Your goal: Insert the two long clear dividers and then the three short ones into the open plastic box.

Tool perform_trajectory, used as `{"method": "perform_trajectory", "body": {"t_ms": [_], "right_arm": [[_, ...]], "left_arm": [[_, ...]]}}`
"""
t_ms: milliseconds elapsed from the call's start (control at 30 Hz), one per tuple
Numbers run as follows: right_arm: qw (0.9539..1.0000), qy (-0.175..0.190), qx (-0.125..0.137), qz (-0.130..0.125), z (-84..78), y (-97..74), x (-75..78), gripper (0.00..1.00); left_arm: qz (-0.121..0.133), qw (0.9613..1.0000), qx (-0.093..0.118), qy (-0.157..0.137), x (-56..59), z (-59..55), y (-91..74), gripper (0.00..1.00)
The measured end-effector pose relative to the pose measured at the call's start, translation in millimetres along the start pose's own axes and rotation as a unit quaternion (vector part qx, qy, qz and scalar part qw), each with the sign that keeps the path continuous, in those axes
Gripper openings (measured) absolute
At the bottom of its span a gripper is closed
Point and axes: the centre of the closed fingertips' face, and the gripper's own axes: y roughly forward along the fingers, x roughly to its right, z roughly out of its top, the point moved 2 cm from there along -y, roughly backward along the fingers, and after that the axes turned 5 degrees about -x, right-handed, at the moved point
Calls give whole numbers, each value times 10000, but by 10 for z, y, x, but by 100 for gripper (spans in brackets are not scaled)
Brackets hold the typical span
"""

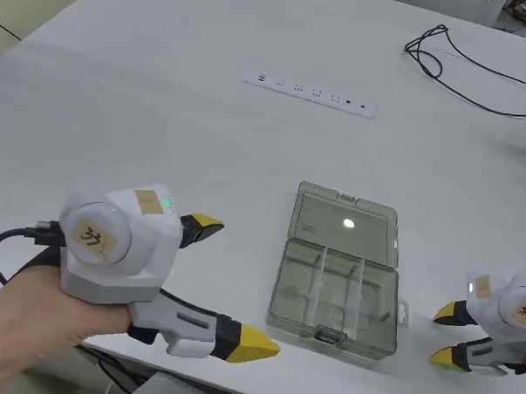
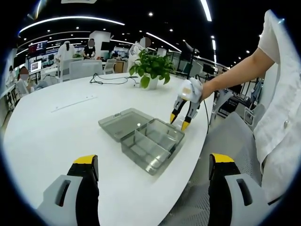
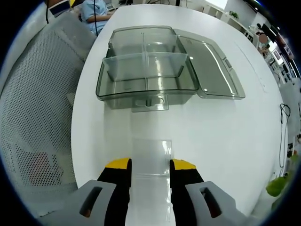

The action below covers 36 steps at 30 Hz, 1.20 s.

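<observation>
Open plastic box (image 1: 361,343) on the white table (image 1: 144,113), with one gripper at each side.
The left gripper (image 1: 231,283), held in a hand (image 1: 22,326) left of the box, has its jaws wide apart and empty. The right gripper (image 1: 444,335) is right of the box, pointing at its latch side. Its jaws are apart, with one clear divider (image 3: 151,155) lying flat on the table between them. Whether they press its edges cannot be told. The lid (image 1: 345,220) lies folded back behind the box, and clear partitions (image 3: 143,59) stand inside it.
</observation>
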Motion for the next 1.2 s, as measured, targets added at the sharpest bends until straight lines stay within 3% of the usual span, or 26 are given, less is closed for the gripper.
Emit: {"method": "perform_trajectory", "body": {"t_ms": [567, 800, 1200], "right_arm": [[9999, 75, 55, -78, 27, -38, -25, 33], [9991, 154, 245, -311, 81, -210, -35, 33], [9944, 16, 562, -895, 313, -691, -84, 33]], "left_arm": [[-2, 10000, 12, 54, -1, 45, -27, 100], [-10, 9999, 29, 121, 3, 105, -14, 99], [-146, 9998, 39, 124, 60, 274, 76, 94]]}}
